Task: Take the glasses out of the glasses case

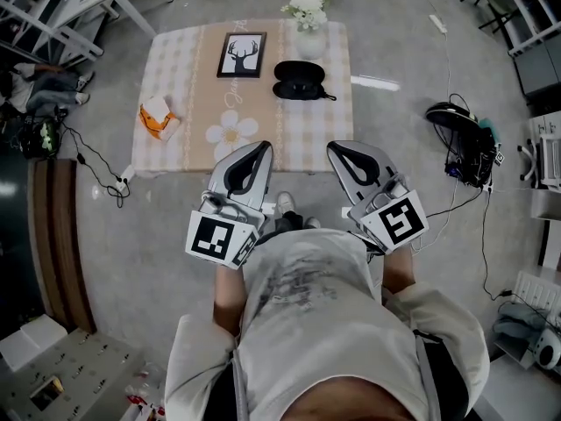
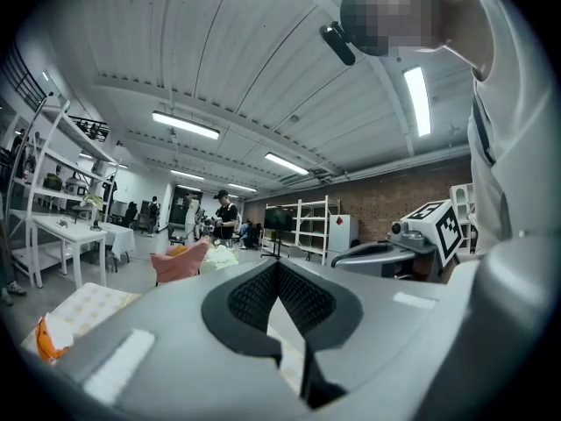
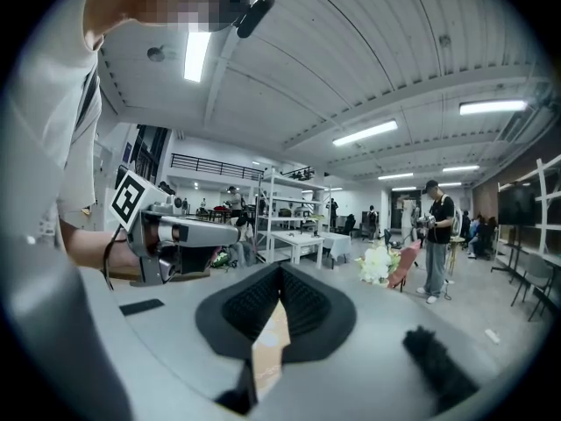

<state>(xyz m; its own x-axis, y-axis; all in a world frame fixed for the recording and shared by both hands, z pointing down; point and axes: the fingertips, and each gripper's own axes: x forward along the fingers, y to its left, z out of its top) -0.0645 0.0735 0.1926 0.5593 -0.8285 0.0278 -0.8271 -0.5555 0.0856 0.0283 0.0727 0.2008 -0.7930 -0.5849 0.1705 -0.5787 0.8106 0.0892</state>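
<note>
A black glasses case [image 1: 299, 80] lies closed on the far right part of a small table with a checked cloth [image 1: 188, 55]. Both grippers hang side by side just short of the table's near edge and point toward it. My left gripper [image 1: 266, 146] has its jaws together with nothing between them, and the left gripper view shows the pads meeting [image 2: 278, 266]. My right gripper [image 1: 333, 146] is also shut and empty [image 3: 280, 268]. The case is well ahead of both and nothing touches it. No glasses are in sight.
On the table stand a framed deer picture [image 1: 241, 55], a vase of white flowers [image 1: 307, 7] and an orange-and-white object [image 1: 158, 117]. Cables [image 1: 96, 165] run over the floor at left; dark gear [image 1: 460, 134] lies at right. A person [image 3: 436, 235] stands beyond the table.
</note>
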